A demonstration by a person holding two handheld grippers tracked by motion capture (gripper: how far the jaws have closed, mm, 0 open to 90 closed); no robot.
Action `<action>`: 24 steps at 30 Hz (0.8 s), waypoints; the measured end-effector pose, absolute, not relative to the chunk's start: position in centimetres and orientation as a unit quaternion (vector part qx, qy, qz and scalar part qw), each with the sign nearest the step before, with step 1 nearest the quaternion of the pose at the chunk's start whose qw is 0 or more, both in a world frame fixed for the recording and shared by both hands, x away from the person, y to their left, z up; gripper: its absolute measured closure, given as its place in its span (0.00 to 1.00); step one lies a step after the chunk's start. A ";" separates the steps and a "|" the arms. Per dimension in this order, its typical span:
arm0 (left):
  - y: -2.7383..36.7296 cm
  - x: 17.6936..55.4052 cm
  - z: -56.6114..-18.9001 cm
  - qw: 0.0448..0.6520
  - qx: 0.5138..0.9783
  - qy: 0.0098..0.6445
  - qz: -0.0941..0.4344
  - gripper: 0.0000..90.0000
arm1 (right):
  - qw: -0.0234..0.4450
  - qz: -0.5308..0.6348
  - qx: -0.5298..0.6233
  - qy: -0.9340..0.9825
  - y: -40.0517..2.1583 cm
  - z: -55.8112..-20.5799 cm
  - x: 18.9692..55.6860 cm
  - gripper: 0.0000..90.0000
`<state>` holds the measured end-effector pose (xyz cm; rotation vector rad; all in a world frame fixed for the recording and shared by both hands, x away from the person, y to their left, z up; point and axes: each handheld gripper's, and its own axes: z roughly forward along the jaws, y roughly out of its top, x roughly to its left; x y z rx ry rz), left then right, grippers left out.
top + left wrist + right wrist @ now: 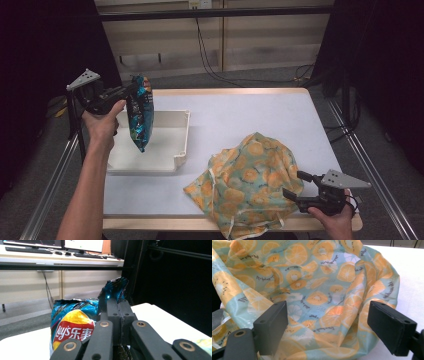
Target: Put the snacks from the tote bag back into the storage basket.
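Even overhead light, dark surroundings, slight softness.

A: What's around the table (225,107)?

B: White top with a pale wooden edge, standing on a grey floor (250,77). Behind it runs a wall of light wood panels (210,45), with black cables (210,60) hanging down and trailing across the floor.

A: And the sides?

B: Dark curtains (380,65) on both sides, metal rails (372,165) along the floor. The left gripper view shows a long desk (60,258) with monitors (83,245) and what looks like a keyboard, though it's small and soft there
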<state>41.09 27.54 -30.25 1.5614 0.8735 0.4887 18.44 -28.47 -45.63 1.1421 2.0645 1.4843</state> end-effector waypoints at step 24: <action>25.3 43.9 -33.9 0.586 0.676 0.391 0.215 1.00 | 0.192 0.534 0.406 0.717 -28.8 -45.3 18.1 0.18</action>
